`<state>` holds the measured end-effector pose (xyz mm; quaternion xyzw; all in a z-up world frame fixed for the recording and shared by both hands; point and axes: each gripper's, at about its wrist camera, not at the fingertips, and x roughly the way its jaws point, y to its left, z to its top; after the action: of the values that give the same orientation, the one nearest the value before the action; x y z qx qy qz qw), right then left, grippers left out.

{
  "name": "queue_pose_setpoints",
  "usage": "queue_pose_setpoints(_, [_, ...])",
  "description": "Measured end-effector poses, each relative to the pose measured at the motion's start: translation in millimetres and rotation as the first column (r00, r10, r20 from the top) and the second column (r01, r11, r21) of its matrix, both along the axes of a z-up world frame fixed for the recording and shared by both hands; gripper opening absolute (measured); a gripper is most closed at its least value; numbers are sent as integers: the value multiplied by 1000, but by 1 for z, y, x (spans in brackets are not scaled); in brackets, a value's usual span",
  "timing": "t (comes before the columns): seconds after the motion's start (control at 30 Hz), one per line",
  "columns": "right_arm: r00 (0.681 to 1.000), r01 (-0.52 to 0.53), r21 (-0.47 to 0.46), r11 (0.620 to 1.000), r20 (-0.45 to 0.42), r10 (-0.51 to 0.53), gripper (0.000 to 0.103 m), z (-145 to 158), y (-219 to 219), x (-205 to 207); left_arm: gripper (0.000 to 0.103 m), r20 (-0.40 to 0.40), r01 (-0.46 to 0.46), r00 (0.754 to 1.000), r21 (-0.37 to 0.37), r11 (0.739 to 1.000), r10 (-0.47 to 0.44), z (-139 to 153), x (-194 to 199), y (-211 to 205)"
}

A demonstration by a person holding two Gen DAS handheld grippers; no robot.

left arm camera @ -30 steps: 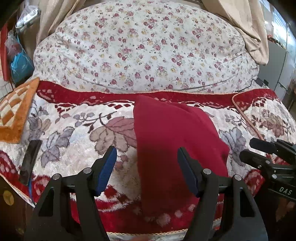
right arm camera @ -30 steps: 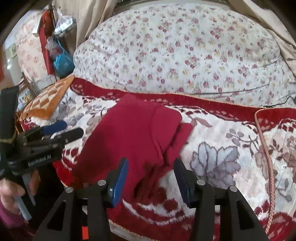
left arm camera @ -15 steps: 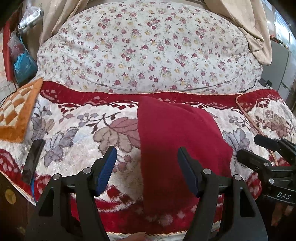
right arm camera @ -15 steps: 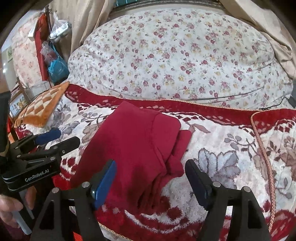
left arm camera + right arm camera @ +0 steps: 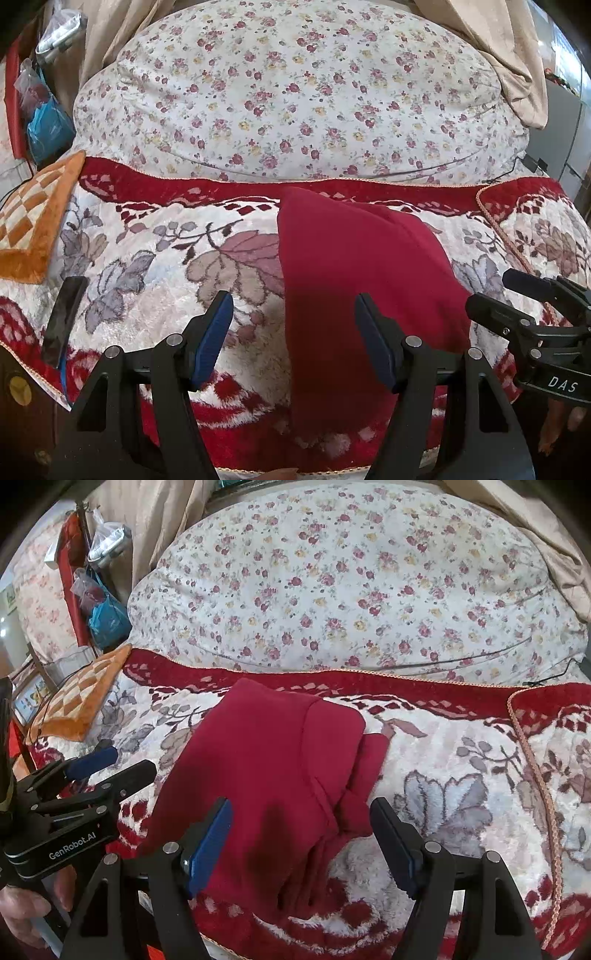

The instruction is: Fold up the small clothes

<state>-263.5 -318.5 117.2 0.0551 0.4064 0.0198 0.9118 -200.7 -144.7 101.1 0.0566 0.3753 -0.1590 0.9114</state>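
Floral quilt (image 5: 295,92) fills the back; in front, red-and-white blanket (image 5: 461,760). Red garment (image 5: 273,768) lies folded on blanket's middle (sleeve edge prob. peeking out at its right). Right gripper (image 5: 301,830) jaws, just widened, hang unclenched above garment's near edge; left gripper (image 5: 293,328) spread wide w/ nothing gripped.

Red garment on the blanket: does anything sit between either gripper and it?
Nothing visible does. The red garment lies bare on the floral blanket; the right gripper and left gripper stand open just short of its near edge.
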Motion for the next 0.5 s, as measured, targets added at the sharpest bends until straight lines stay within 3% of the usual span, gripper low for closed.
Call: queue_pose_setpoints(0.5, [1000,14,0,1000,-19,-14,75,-5,-1,8,68,-7,1,1000,3,1000,-1,-3,7,-1])
